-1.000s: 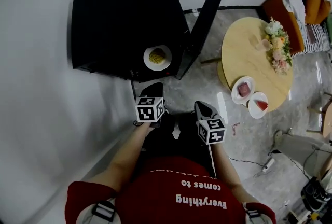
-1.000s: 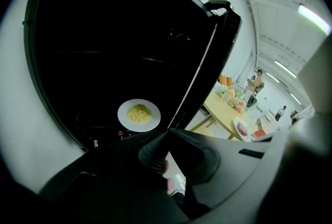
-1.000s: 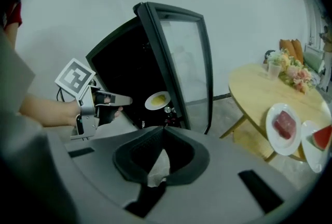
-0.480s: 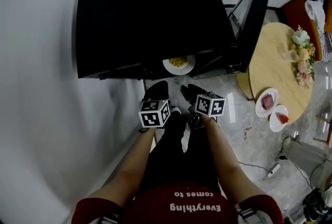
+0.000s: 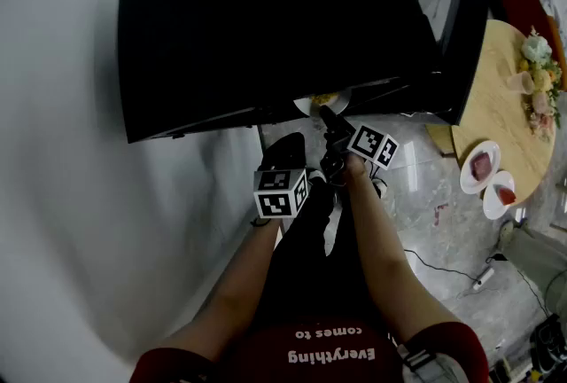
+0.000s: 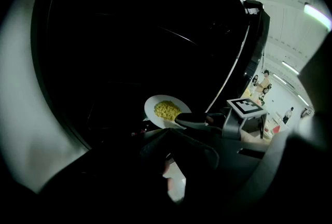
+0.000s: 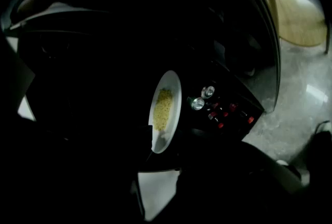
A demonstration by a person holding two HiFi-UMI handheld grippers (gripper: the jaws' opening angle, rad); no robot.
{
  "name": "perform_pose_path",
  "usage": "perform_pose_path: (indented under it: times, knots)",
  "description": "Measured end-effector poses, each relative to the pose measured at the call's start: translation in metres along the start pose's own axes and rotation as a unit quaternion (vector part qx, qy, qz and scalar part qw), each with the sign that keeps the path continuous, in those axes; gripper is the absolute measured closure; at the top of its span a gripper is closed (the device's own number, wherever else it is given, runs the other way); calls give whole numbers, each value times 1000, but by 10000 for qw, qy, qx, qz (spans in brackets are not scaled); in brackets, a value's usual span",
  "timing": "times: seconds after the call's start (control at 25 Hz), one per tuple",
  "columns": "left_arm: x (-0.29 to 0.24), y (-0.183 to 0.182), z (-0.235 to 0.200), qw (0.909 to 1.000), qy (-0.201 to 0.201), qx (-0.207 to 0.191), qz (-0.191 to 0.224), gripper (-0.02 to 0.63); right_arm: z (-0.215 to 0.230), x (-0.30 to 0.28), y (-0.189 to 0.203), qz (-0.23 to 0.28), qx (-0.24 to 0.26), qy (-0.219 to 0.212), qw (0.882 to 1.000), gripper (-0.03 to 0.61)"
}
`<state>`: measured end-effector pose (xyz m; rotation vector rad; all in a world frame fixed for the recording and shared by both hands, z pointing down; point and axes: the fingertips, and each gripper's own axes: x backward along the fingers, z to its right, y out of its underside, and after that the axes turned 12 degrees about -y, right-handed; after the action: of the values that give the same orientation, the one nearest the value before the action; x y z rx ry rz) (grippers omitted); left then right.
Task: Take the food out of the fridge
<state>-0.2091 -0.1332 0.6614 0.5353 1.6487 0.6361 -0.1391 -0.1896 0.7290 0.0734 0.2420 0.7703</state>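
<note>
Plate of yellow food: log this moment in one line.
fridge: door open | plate: inside fridge | right gripper: open, at plate rim | left gripper: shut, empty

Operator in a red short-sleeved shirt (image 5: 330, 353) with white lettering and dark trousers (image 5: 306, 266), with a black left hand-held gripper (image 5: 285, 149) and black right hand-held gripper (image 5: 330, 119), each topped by a white cube (image 5: 282, 193) bearing black square markers.
</note>
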Motion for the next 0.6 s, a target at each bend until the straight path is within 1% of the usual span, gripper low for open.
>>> perform_pose_path:
  times: [0.08, 0.12, 0.24, 0.28, 0.36, 0.48, 0.6]
  knots:
    - [-1, 3, -1, 10000, 10, -30, -41, 606, 0, -5, -3, 181, -376, -348, 9985, 434]
    - [-2, 5, -1, 10000, 14, -31, -55, 606, 0, -6, -4, 270, -542, -472, 9971, 447]
    - [-3, 8, -3, 9999, 8, -49, -91, 606, 6, -5, -4, 428, -825, -569, 9940, 527]
    - [-2, 8, -3, 9999, 5, -59, -106, 606, 8, -4, -3, 453, -861, -564, 9937, 540]
    - [-2, 9, -2, 9999, 6, -72, -126, 606, 9, -1, -4, 523, -977, -612, 9920, 544]
    - [-3, 11, -3, 9998, -14, -91, -151, 607, 8, 1, -1, 584, -1260, -805, 9870, 557]
    - [-1, 12, -3, 9998, -43, -79, -152, 606, 5, 7, 9, 393, -1273, -929, 9867, 557]
